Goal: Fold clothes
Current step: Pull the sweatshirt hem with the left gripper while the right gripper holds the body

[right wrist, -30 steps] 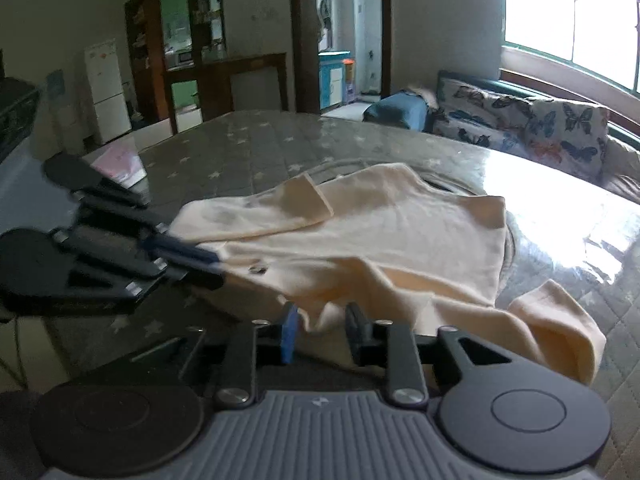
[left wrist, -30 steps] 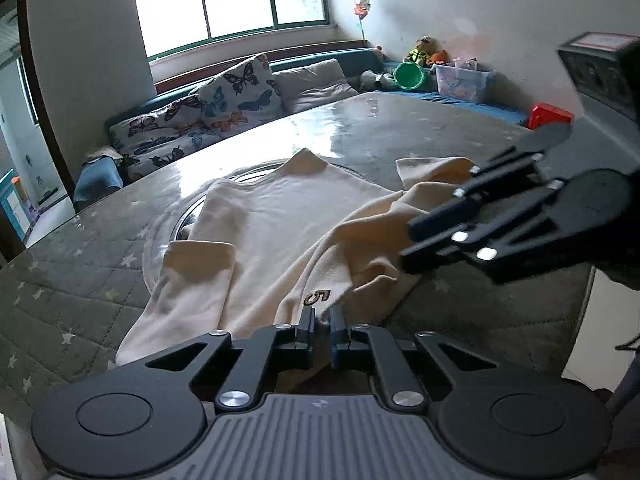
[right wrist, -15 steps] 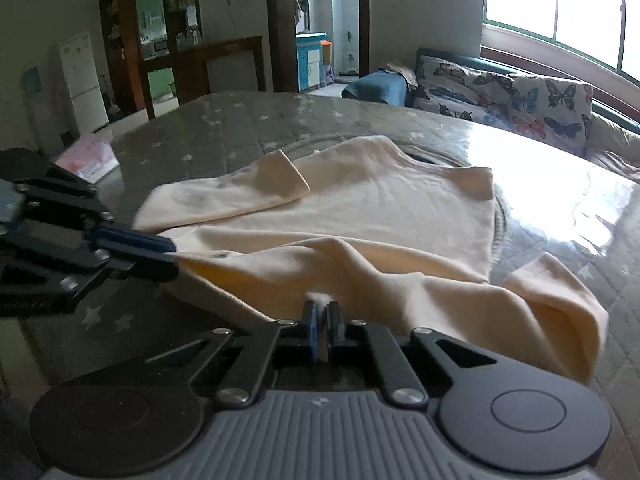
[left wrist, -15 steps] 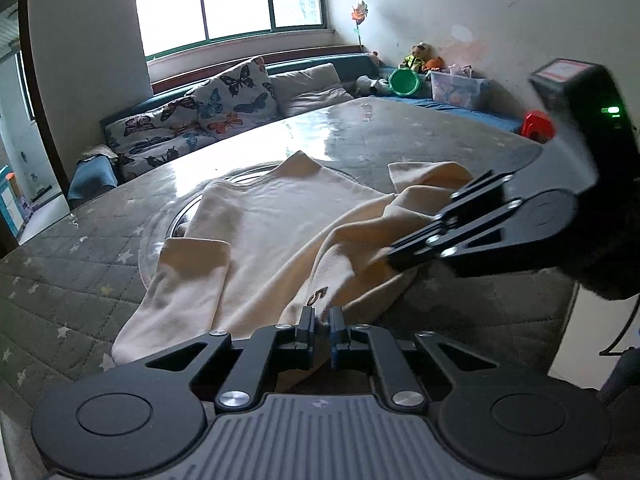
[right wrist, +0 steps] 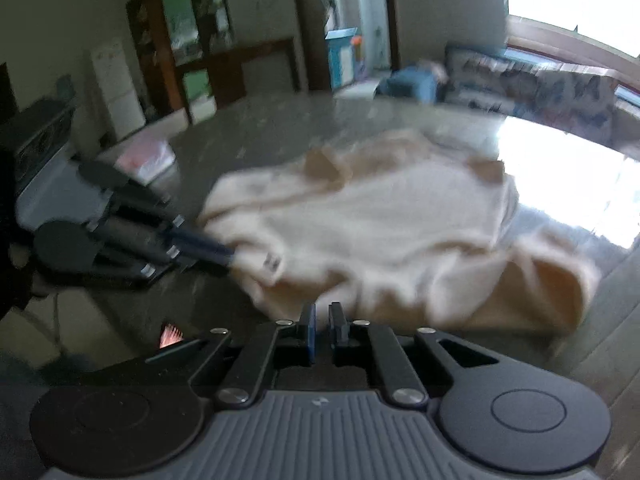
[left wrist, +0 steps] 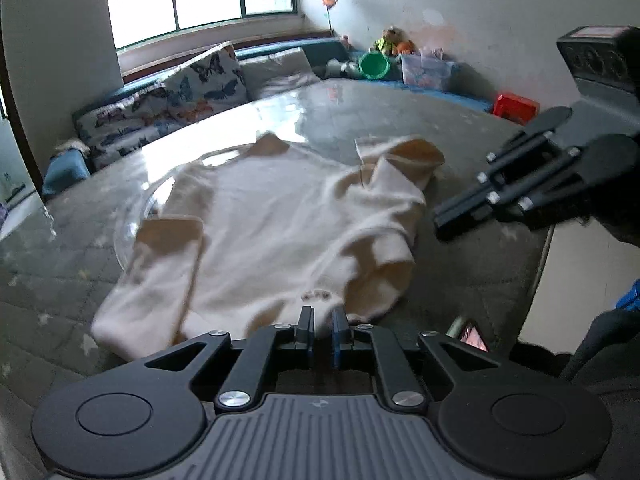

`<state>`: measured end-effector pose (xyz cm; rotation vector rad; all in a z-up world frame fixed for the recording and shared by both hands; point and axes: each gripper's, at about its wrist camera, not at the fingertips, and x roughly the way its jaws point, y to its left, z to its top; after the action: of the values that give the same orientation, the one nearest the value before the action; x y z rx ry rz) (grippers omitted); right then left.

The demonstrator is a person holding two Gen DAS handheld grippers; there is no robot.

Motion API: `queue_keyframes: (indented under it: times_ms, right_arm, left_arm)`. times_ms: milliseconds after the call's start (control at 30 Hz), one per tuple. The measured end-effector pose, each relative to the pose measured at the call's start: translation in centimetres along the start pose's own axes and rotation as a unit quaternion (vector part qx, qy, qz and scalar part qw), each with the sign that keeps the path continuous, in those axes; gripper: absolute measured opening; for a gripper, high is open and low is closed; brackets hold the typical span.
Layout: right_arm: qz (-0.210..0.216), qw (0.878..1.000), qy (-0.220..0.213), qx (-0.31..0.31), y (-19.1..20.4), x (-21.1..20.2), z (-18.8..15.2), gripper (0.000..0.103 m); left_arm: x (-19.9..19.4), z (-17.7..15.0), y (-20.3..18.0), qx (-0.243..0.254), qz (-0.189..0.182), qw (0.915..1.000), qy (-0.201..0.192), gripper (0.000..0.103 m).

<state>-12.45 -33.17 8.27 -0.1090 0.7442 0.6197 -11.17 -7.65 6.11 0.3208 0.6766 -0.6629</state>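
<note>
Left wrist view, nearest first: the left gripper [left wrist: 322, 320] sits at 6 o'clock, jaws nearly together with a thin dark slit between them. Its tips are right at the near hem of the cream sweater [left wrist: 280, 220]. Whether cloth is pinched there, I cannot tell. The sweater lies spread on the grey star-patterned bench [left wrist: 60, 260]. One sleeve is folded in along the 9 o'clock side and the other is bunched in a loose roll toward 2 o'clock.

At 3 o'clock the right gripper [left wrist: 438, 226] hangs just beside the garment, apart from it. Its jaws are clenched on nothing. Further back at 11 o'clock come butterfly cushions [left wrist: 192, 88] on a sofa. A green bowl [left wrist: 374, 66] sits at 1 o'clock and a red box [left wrist: 515, 107] at 2 o'clock.

Over to the right wrist view, and it's heavily blurred. The right gripper [right wrist: 322, 316] is at 6 o'clock, pads almost meeting and nothing between them. The sweater [right wrist: 380, 232] starts just ahead of the tips. At 9 o'clock the left gripper [right wrist: 230, 254] reaches in, its tips meeting the sweater's edge, but the blur hides any grip. The garment spreads across the middle of the bench [right wrist: 260, 136], with a rumpled fold at 3 o'clock. Far off at 10 o'clock stands a white fridge [right wrist: 120, 84].
</note>
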Motion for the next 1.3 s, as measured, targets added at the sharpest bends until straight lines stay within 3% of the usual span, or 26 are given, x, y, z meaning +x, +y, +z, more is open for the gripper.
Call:
queue_keyframes:
  times_ms: [100, 233, 500, 733, 867, 967, 1033, 1133, 1233, 1300]
  right_arm:
    - [-0.028, 0.999, -0.024, 0.0, -0.9, 1.0, 1.2, 0.007]
    - [-0.04, 0.999, -0.021, 0.007, -1.8, 3.8, 1.9, 0.007]
    - [-0.03, 0.998, 0.045, -0.037, -0.8, 4.9, -1.6, 0.01]
    - [-0.025, 0.999, 0.014, -0.039, -0.6, 2.8, -1.0, 0.012]
    - [-0.019, 1.0, -0.001, -0.015, -0.7, 3.8, 0.1, 0.013]
    - [0.012, 1.0, 0.001, -0.014, 0.0, 3.9, 0.1, 0.03]
    - [0.005, 0.999, 0.004, -0.042, 0.8, 3.9, -0.3, 0.034]
    - [-0.003, 0.999, 0.022, -0.048, 0.9, 4.4, -1.0, 0.029]
    - [-0.019, 0.999, 0.025, -0.038, 0.5, 4.7, -1.4, 0.008]
    - [-0.016, 0.999, 0.016, -0.024, 0.2, 4.2, -1.3, 0.005]
  left_arm:
    - [-0.2, 1.1, 0.5, -0.009, 0.007, 0.9998, -0.019, 0.012]
    - [1.2, 2.4, 1.0, -0.021, 0.008, 0.9994, -0.027, 0.012]
    - [5.2, 1.2, 1.4, -0.041, -0.024, 0.9984, 0.029, 0.012]
    - [4.1, 1.2, 0.9, -0.013, -0.031, 0.9992, 0.021, 0.016]
    - [4.2, 2.3, 1.3, -0.029, -0.027, 0.9992, 0.004, 0.016]
    - [4.1, 2.5, 0.7, -0.014, -0.042, 0.999, 0.0, 0.017]
    - [4.1, 2.3, 0.1, 0.003, -0.051, 0.9987, -0.001, 0.025]
    - [4.7, 1.8, -0.6, 0.016, -0.051, 0.9985, 0.01, 0.025]
    - [5.5, 1.5, -0.6, 0.018, -0.043, 0.9987, 0.021, 0.023]
    - [5.7, 1.3, -0.5, 0.016, -0.038, 0.9989, 0.024, 0.014]
